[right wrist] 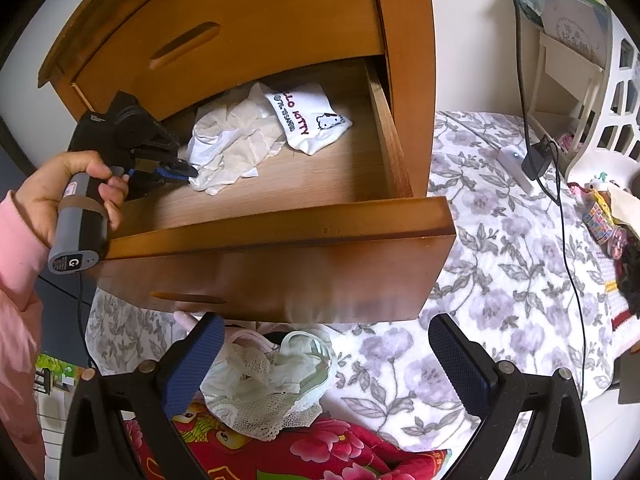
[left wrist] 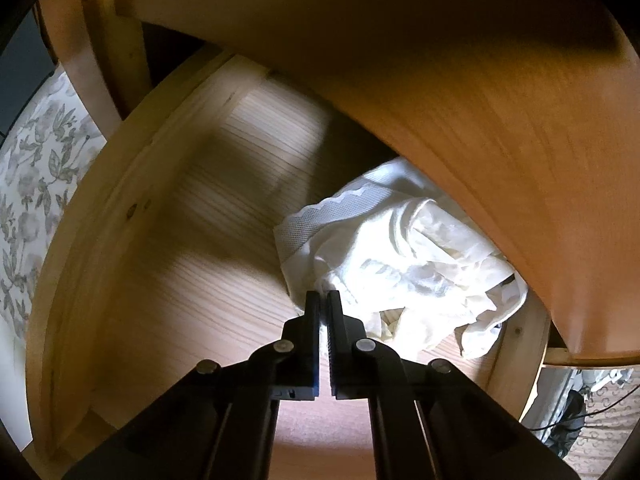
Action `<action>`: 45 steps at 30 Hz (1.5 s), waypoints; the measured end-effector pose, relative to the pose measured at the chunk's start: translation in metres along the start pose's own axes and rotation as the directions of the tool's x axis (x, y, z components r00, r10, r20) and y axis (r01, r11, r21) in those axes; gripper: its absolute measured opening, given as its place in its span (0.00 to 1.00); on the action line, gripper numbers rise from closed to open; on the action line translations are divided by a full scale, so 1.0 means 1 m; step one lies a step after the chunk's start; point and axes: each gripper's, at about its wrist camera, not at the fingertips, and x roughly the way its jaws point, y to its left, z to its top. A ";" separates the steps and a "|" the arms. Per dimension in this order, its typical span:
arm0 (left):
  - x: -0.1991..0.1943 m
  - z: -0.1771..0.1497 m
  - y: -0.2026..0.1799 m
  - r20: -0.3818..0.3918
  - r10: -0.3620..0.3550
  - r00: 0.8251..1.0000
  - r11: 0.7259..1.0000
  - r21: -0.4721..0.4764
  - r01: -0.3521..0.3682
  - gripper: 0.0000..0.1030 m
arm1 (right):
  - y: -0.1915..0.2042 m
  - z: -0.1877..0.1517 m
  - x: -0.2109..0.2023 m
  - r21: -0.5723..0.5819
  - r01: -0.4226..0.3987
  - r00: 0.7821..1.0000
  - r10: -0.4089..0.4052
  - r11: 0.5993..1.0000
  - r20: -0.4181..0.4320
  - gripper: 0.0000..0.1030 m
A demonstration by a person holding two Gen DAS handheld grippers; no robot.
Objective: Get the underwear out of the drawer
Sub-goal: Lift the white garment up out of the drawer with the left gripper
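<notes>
The wooden drawer (right wrist: 280,224) stands pulled out. On its floor lies a crumpled white underwear (right wrist: 228,144), with a white Hello Kitty piece (right wrist: 308,120) behind it. A hand (right wrist: 60,192) holds my left gripper (right wrist: 192,171) inside the drawer. In the left wrist view the left gripper (left wrist: 324,296) is shut, its tips pinching the near edge of the white underwear (left wrist: 400,256). My right gripper (right wrist: 328,360) hangs open and empty in front of the drawer, above a mint and lace underwear (right wrist: 276,372) lying on the bed.
The closed upper drawer front (left wrist: 440,80) overhangs the white pile. A red floral cloth (right wrist: 320,448) lies under the lace piece on the flowered bedsheet (right wrist: 500,280). A black cable (right wrist: 560,200) and a white basket (right wrist: 616,112) are at the right.
</notes>
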 end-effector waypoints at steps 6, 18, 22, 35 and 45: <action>-0.018 -0.006 -0.013 0.021 -0.022 1.000 0.999 0.044 0.021 0.01 | 0.002 0.001 -0.005 -0.003 0.002 1.000 -0.002 1.000 0.009 1.00; -0.076 -0.034 -0.015 0.086 -0.132 0.988 0.980 0.160 0.117 0.01 | 0.013 0.001 -0.022 -0.022 0.005 0.999 -0.005 1.000 0.040 1.00; -0.110 -0.055 -0.013 0.170 -0.167 0.971 0.967 0.220 0.128 0.01 | 0.016 0.000 -0.029 -0.030 0.006 0.999 -0.004 1.000 0.049 1.00; -0.177 -0.093 0.003 0.314 -0.243 0.918 0.945 0.291 0.150 0.01 | 0.026 -0.004 -0.041 -0.047 0.011 0.998 -0.008 0.999 0.063 1.00; -0.211 -0.102 0.001 0.395 -0.287 0.872 0.928 0.339 0.152 0.01 | 0.032 -0.007 -0.052 -0.057 0.017 0.997 -0.013 0.998 0.079 1.00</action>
